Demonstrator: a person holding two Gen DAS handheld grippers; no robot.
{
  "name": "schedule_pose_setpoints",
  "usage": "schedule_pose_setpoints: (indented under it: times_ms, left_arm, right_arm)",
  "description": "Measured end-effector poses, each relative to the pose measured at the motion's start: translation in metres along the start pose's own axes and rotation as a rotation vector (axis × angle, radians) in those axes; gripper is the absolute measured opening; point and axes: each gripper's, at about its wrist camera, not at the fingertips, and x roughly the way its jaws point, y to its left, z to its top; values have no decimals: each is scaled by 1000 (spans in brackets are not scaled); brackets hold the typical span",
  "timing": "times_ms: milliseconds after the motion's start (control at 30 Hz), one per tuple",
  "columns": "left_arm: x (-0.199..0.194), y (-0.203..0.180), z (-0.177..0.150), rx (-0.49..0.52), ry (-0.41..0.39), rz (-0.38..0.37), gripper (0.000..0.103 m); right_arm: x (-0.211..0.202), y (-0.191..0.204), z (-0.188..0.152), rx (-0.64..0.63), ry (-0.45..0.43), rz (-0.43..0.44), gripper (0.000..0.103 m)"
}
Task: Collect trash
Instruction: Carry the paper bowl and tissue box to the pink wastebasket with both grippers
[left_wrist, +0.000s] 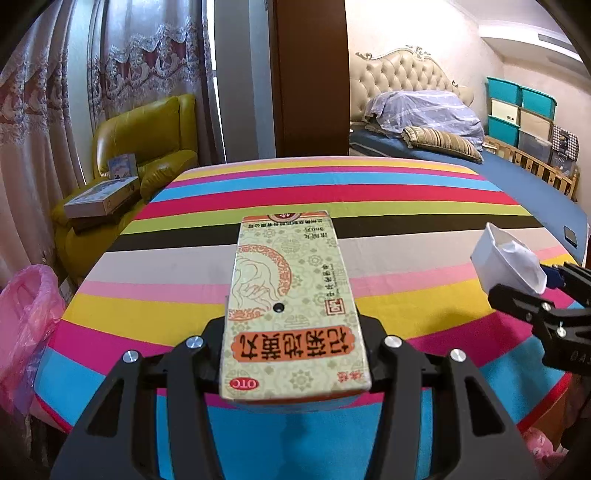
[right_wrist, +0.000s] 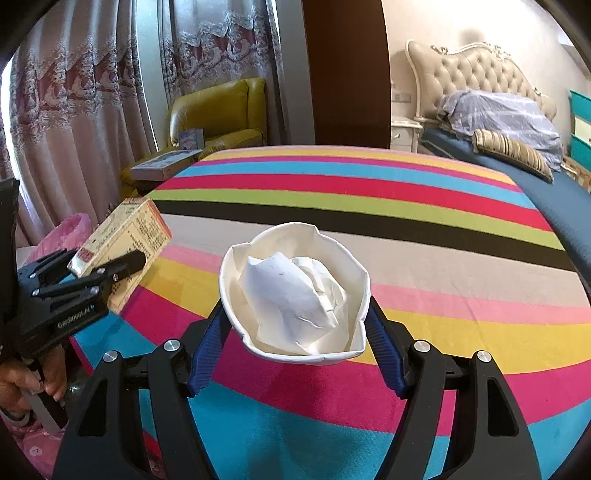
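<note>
Two hand-held grippers above a striped tablecloth (right_wrist: 443, 229), left gripper (left_wrist: 291, 314) clamped on a medicine box (left_wrist: 291, 295), right gripper (right_wrist: 295, 314) squeezing a crumpled paper cup (right_wrist: 295, 291), pink bag (left_wrist: 26, 314) at left.

Two fisheye wrist cameras look forward and down along their fingers, close over a striped table (left_wrist: 369, 192). The left view holds its box (left_wrist: 291, 306) near the lens, with the right gripper (left_wrist: 517, 295) at its right edge. The right view frames a cup (right_wrist: 295, 295); the left gripper (right_wrist: 107, 269) sits at its left. Both share the table, sofa (right_wrist: 221, 110) and bed (left_wrist: 443, 110).
</note>
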Motion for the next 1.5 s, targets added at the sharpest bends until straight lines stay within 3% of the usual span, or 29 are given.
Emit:
schedule_pose_setpoints:
  times_ms: [267,467,833,1133,1500]
  left_arm:
    - [-7,5,-6,-13,-25,-5,49]
    - [-22,15,-10,-18,-88,17,49]
    - [-53,41,-24,-27,-148,68,49]
    - [-77,88,-27,-86,-179,161,49]
    - [-112,169,-34,-212,-196,294,50]
  right_arm:
    - [-2,3,1,-11,-7,4,68]
    - [-5,10,5,-47,-27,41,68]
    - [-9,58,23,-188,-71,100,68]
    - [-1,104,42,-286,-89,177,68]
    - [25,183,60,-400,-52,345,68]
